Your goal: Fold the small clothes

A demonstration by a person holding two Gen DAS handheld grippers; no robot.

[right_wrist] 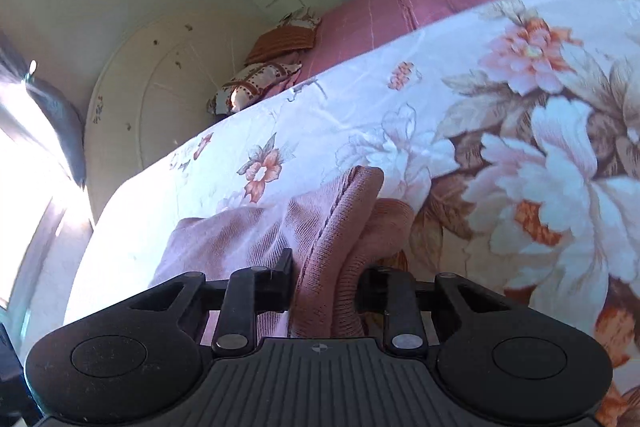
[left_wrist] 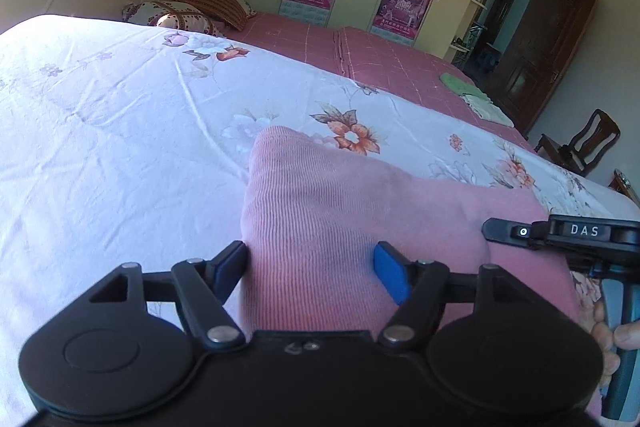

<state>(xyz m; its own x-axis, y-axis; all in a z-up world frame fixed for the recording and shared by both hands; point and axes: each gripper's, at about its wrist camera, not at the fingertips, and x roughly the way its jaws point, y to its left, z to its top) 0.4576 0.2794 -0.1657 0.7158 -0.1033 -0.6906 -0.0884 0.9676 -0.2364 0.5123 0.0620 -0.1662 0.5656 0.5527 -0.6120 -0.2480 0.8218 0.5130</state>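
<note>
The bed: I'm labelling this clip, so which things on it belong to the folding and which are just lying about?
In the job:
pink knit garment
left gripper
right gripper

Just lying about:
floral sheet
green cloth
pale folded cloth
pillows

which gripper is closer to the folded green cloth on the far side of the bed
Right. The green cloth lies far off to the right on the red bedspread; the right gripper sits on that side of the pink garment, the left gripper further away.
</note>
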